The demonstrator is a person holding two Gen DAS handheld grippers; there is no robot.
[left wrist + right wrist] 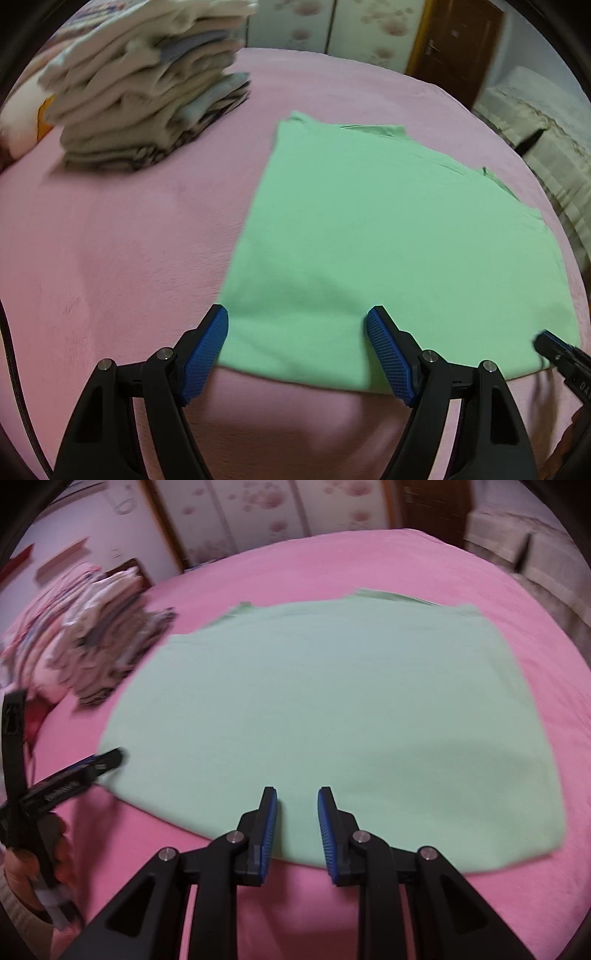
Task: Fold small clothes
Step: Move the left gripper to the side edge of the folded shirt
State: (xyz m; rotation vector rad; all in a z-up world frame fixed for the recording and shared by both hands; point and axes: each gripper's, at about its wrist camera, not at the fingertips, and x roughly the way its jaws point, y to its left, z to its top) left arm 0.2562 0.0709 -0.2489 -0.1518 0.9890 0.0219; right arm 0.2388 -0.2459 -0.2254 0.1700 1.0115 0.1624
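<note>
Green shirt (388, 240) spread flat on a pink bedsheet (110, 240), near edge just ahead of both tongs. Left gripper (297, 325) over the shirt's near left corner, jaws wide, nothing between them; right gripper (297, 801) over the near hem, jaws narrow with a small gap, gripping nothing — cloth lying beneath, not pinched. Off to the left, well apart from the shirt — a blurred stack (147, 85) of folded clothes.
</note>
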